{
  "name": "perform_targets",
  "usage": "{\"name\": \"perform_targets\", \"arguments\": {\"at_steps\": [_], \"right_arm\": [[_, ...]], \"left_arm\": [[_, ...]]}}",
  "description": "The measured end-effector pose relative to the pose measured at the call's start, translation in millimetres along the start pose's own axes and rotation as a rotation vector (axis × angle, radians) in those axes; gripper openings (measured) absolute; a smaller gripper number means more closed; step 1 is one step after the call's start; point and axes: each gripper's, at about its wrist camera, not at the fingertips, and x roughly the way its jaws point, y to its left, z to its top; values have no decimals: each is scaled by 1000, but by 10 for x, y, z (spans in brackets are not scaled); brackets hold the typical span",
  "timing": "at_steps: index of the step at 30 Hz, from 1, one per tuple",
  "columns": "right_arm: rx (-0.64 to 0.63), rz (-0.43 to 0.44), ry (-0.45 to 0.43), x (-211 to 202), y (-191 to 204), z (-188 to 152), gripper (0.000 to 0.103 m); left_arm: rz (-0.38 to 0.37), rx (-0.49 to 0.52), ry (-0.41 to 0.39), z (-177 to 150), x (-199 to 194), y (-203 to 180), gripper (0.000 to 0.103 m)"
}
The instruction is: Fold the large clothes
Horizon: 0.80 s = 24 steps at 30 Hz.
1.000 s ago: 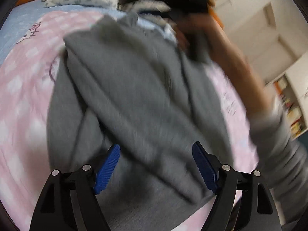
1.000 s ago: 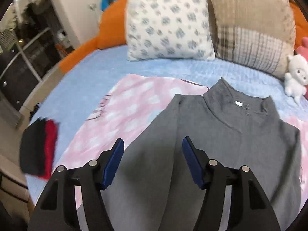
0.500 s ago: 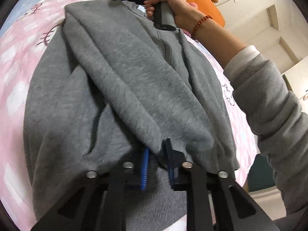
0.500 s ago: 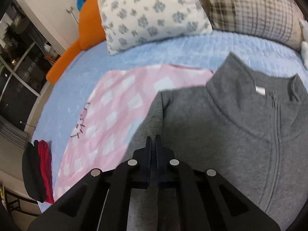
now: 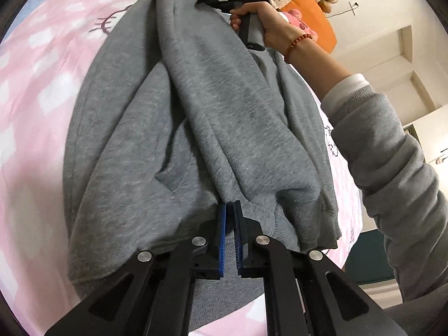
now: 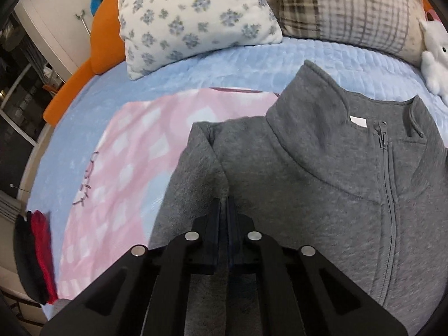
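bed (image 6: 196, 67): blue quilt | pillows (image 6: 196, 14) | cream walls (image 5: 372, 2)

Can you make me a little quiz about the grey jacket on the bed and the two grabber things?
1. True or false: the left gripper is shut on the grey jacket.
2. The right gripper pinches the jacket near its: A) shoulder B) zipper C) label?
3. What colour is the blanket under the jacket?

Key: 1 true; 2 A; 3 pink.
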Motion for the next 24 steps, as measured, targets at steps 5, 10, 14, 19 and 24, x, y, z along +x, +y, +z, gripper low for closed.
{"name": "perform_targets", "arguments": {"at_steps": [5,10,14,19,24], "right_arm": [[-84,-60,-20,-425,165,-10,50],[-256,-36,-95,-1576,223,-664,66],[-257,83,-49,-2248,236,-1731,66],[-222,126,26,-2645,171,-2834,66],[-136,187,95,-2545,92,-3348,44]], "left_arm": [[41,76,-27,86,-267,-195,30],[61,141,-59,280,-433,-429,57],[30,155,19,209,-119,-548,59],[92,131,29,92,108,-539,59],[85,102,5,31,135,-561,58]]}}
